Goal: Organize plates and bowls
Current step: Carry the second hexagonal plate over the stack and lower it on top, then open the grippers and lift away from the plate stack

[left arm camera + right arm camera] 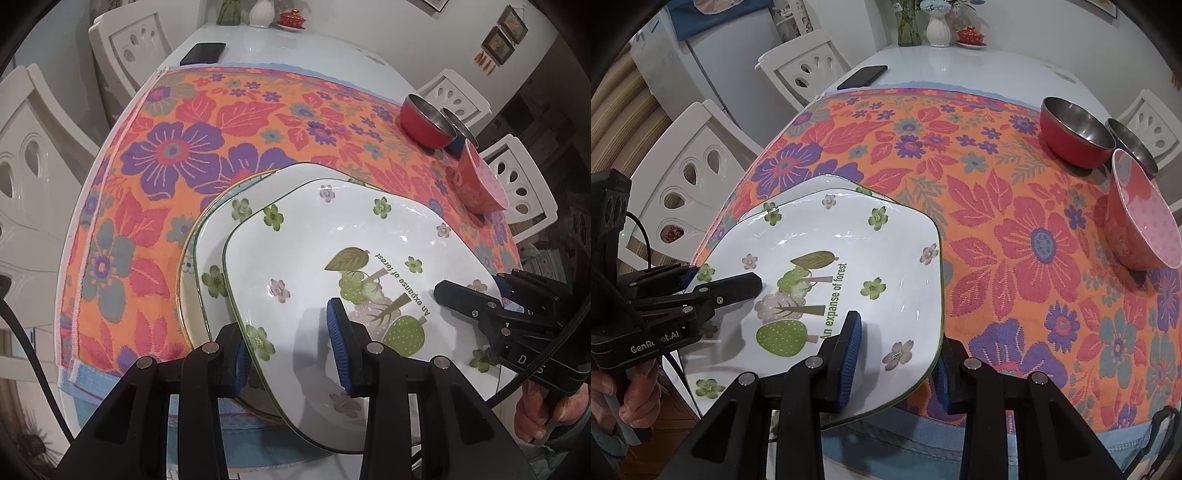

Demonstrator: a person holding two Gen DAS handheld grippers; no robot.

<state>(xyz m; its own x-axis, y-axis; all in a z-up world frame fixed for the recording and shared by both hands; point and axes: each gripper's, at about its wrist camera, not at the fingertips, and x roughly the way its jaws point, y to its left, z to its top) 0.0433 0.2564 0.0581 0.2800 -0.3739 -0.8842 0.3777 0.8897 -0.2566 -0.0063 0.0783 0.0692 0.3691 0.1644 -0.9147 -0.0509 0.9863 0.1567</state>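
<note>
While the plates are getting stacked at the near edge of the surface (960, 62), both tools are gripping the same top plate (332, 236). The left hand-held gripper (291, 354) is clamping its left rim, one blue pad above and one below; the right hand-held gripper (897, 350) is doing the same on the right rim. The top plate is sitting over a second plate (212, 258), with a gold-rimmed third (183, 266) peeking out under that; I cannot tell whether the top one is fully resting or tilting slightly.

Progress, judging by layout: the plate pile is looking mostly built, three deep, pending release. The bowls are looking undone. A red bowl (1075, 136), a steel bowl (1134, 144) behind it and a pink bowl (1141, 218) are standing side by side on the far right of the cloth (1015, 236), not nested.

Writing: the top plate is reading "An expanse of forest" beside printed trees. The left tool's body is showing "GenRobot.AI", partly covered, in the right wrist view. A phone (862, 76) is lying on the bare surface beyond the cloth.
</note>
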